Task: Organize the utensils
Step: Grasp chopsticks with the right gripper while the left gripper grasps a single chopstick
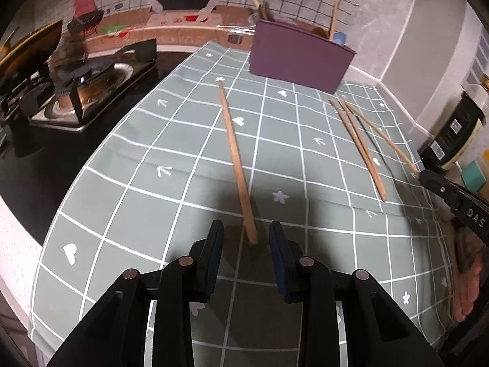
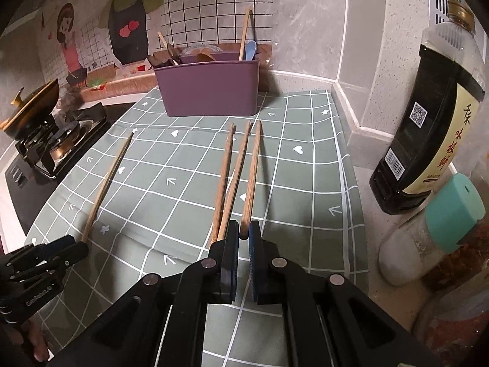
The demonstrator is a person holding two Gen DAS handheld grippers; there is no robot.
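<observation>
A grey checked cloth (image 2: 189, 165) covers the surface, a purple bin (image 2: 211, 87) at upper centre, a stove (image 1: 76, 91) at left. The right hand-held gripper (image 2: 243, 235) clenches one chopstick (image 2: 252, 177). The left hand-held gripper (image 1: 246, 238) stands released around a lone chopstick (image 1: 233, 150).

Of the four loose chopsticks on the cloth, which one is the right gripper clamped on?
The rightmost chopstick of the group of three: its near end sits pinched in the right gripper. Its two neighbours lie free on the cloth, and the lone chopstick lies far left.
</observation>
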